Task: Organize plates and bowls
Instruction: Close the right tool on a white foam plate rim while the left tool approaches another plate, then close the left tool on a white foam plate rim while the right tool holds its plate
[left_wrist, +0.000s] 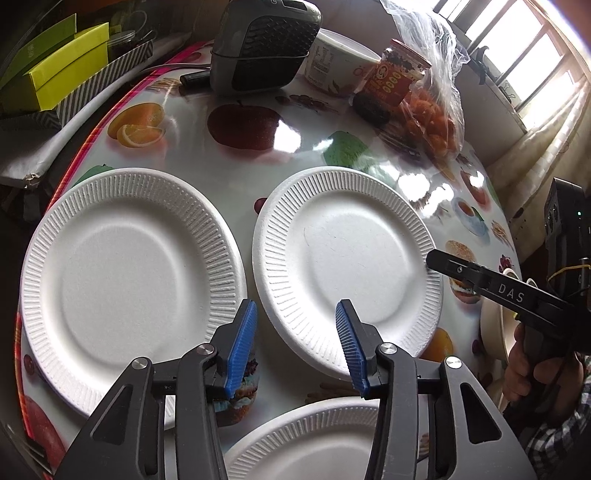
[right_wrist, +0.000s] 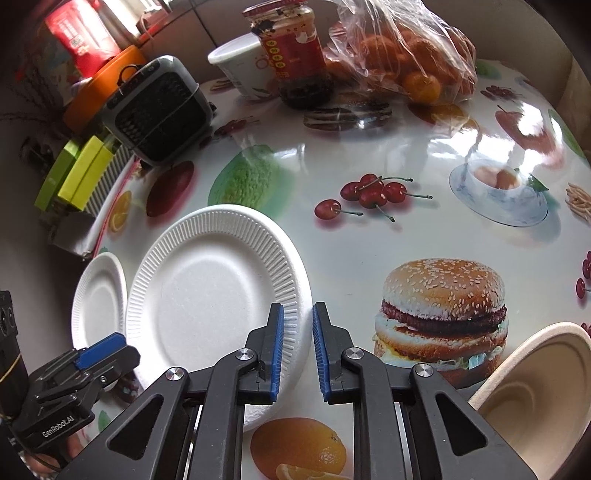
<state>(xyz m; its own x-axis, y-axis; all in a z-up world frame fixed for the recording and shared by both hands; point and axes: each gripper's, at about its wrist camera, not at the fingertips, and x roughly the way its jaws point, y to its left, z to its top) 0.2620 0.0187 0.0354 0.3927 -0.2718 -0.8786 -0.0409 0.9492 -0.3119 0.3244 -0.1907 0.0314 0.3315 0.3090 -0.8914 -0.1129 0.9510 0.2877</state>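
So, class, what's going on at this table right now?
A person holds a two-finger tool in each hand over a fruit-print table set with white paper plates. The right tool has pinched the rim of the middle plate. The left tool hovers with its jaws apart over the gap between that plate and the left plate, gripping nothing. A third plate lies nearest, and a beige bowl sits to the right.

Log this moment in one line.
right gripper: shut on plate rim | left gripper: open, over same plate's near edge | bowl: not held
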